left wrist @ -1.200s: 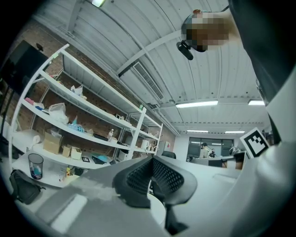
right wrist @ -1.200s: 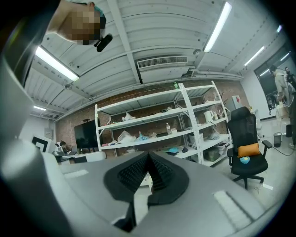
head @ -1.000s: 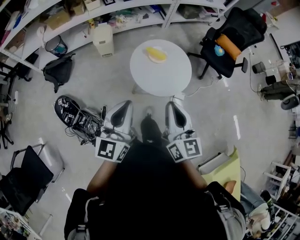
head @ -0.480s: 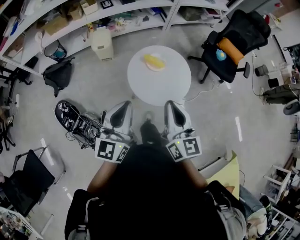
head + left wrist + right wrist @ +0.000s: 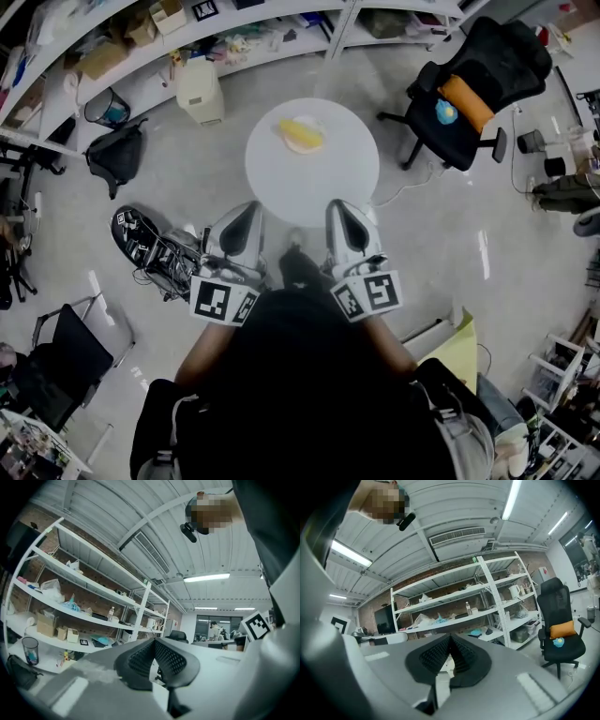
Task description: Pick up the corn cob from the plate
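Two closed, empty tools, left tool (image 5: pixel 249 208) and right tool (image 5: pixel 337 206), near round table (image 5: pixel 323 178); corn cob (image 5: pixel 302 135) lies on its plate (image 5: pixel 317 123)

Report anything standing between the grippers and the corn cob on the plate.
Nothing visible does. The corn cob lies on its plate on the far side of the round table; only bare tabletop separates it from the left gripper and right gripper at the near edge.

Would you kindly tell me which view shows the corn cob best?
The head view: the corn cob lies on its plate atop the round table. Both gripper views look at shelves and miss it.
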{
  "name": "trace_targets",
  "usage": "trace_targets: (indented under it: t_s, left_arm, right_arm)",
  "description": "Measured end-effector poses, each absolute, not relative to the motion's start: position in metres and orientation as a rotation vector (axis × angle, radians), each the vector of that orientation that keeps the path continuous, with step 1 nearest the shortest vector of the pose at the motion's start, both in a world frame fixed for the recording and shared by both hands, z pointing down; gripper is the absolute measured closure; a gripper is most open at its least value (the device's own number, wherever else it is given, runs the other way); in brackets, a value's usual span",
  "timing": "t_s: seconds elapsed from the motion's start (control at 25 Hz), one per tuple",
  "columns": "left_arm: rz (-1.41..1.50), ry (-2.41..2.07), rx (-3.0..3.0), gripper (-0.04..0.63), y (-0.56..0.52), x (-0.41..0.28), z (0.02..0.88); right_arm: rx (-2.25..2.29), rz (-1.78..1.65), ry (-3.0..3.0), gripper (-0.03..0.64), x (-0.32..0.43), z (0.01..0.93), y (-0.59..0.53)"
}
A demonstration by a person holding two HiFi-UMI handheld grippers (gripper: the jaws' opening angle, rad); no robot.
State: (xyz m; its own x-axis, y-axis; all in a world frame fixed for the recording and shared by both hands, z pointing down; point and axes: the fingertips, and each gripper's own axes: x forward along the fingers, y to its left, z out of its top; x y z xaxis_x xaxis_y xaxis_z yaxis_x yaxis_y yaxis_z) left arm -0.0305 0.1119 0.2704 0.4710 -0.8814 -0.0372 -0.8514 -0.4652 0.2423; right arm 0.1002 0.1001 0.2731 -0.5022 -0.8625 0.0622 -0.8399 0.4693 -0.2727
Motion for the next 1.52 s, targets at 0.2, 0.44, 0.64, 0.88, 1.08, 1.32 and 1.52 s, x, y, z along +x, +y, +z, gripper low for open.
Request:
trace_targets:
  t_s: [0.2, 0.44, 0.64, 0.88, 1.08, 1.32, 1.52]
  left_arm:
    - [-0.222, -1.545, 2.509, 0.594, 0.084, -0.015, 0.267]
    - [-0.219, -1.600, 2.476, 0.594, 0.061, -0.004, 0.271]
    - [-0.210, -1.619, 2.451, 0.594, 0.042, -0.003, 0.267]
    - [-0.215, -1.623, 2.438, 0.594, 0.024, -0.008, 0.270]
    - [-0.217, -1.582, 2.447, 0.594, 0.007, -0.013, 0.277]
    - [-0.204, -1.529, 2.456, 0.594, -0.019, -0.019, 0.285]
    - [-0.198, -1.497, 2.453, 0.594, -0.038, -0.023, 0.295]
  right_arm:
    - [-1.488, -0.438, 2.637, 0.607, 0.116, 0.274, 0.071]
    - [-1.450, -0.460, 2.662, 0.607, 0.128, 0.285, 0.044]
    - [-1.425, -0.487, 2.688, 0.607, 0.128, 0.287, 0.022]
    - [-1.428, -0.518, 2.680, 0.607, 0.121, 0.294, 0.004]
    - [-1.465, -0.514, 2.673, 0.607, 0.117, 0.302, -0.010]
    - [-1.532, -0.548, 2.647, 0.607, 0.114, 0.313, -0.030]
    - [-1.570, -0.587, 2.631, 0.607, 0.110, 0.327, -0.046]
